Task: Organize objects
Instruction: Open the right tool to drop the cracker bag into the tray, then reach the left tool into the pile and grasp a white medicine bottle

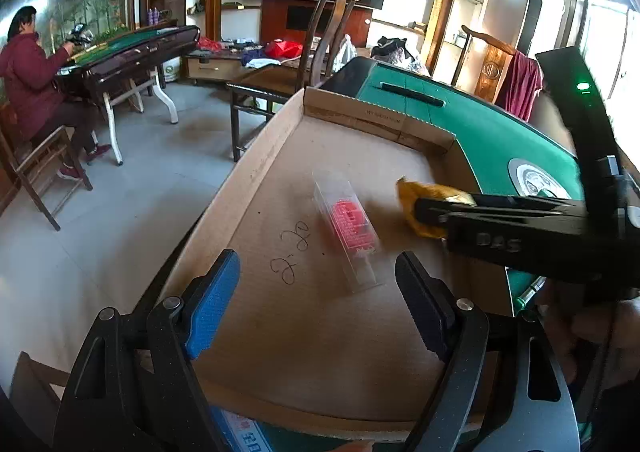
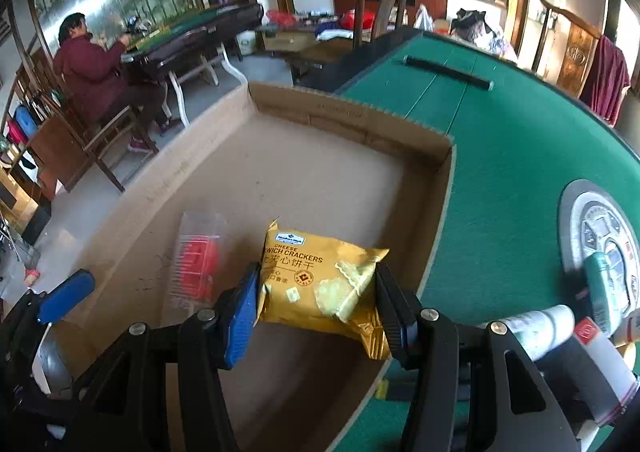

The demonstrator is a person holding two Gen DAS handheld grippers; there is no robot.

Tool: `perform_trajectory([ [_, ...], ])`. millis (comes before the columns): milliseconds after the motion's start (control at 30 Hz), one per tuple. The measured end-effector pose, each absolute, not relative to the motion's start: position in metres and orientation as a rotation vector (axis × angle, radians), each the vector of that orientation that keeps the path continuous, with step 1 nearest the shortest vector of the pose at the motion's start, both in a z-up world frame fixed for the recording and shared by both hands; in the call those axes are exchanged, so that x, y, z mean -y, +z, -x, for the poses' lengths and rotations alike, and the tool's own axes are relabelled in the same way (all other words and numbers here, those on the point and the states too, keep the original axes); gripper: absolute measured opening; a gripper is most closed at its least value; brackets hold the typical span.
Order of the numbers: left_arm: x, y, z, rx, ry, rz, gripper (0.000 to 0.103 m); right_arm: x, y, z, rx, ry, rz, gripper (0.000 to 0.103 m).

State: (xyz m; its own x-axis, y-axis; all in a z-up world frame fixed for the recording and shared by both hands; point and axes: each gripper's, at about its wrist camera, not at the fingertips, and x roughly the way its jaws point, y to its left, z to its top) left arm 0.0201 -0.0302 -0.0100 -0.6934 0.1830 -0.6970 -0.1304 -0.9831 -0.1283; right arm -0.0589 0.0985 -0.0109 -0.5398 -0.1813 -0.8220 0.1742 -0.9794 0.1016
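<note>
A shallow cardboard box (image 1: pixel 340 332) (image 2: pixel 320 180) sits on the green table. A clear plastic case with red contents (image 1: pixel 348 228) (image 2: pixel 196 264) lies on the box floor. My left gripper (image 1: pixel 316 300) is open and empty, just in front of the case. My right gripper (image 2: pixel 316 304) is shut on a yellow cheese cracker packet (image 2: pixel 324 284) and holds it over the box near its right wall. In the left wrist view the right gripper (image 1: pixel 424 212) reaches in from the right with the packet (image 1: pixel 412 196).
Bottles and tubes (image 2: pixel 560 320) lie on the green table (image 2: pixel 520 156) right of the box, by a round centre panel (image 2: pixel 600 228). A black bar (image 2: pixel 448 72) lies at the far side. Chairs (image 1: pixel 320 52) and a seated person (image 1: pixel 36 84) are beyond.
</note>
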Motion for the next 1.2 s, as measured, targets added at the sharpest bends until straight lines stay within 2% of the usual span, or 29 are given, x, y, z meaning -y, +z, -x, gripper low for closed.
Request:
perform_trajectory([
  [133,0.031,-0.01,-0.02,0.117,2.742,1.141,0.081,-0.09,-0.013,0.064,0.0,-2.567,-1.384,0.055],
  [367,0.029,-0.011,-0.02,0.104,2.737,1.142,0.081,-0.08,-0.012,0.068,0.107,-2.431,-1.37,0.059],
  [600,0.029,-0.01,-0.021,0.099,2.735,1.125,0.081,-0.09,0.007,0.047,0.146,-2.466,-1.258,0.063],
  [733,0.03,-0.008,-0.024,0.111,2.734,1.1,0.081,-0.112,0.022,0.016,0.196,-2.498,-1.171,0.063],
  [1000,0.017,-0.006,-0.036,0.068,2.681,1.061,0.081,-0.172,0.049,-0.115,-0.006,-2.672,-0.833,0.063],
  [1133,0.002,0.004,-0.057,0.158,2.555,0.917,0.081,-0.236,0.037,-0.158,0.185,-2.761,-0.875,0.062],
  [1200,-0.015,0.012,-0.066,0.142,2.483,0.872,0.081,-0.264,0.03,-0.172,0.298,-2.792,-0.905,0.062],
])
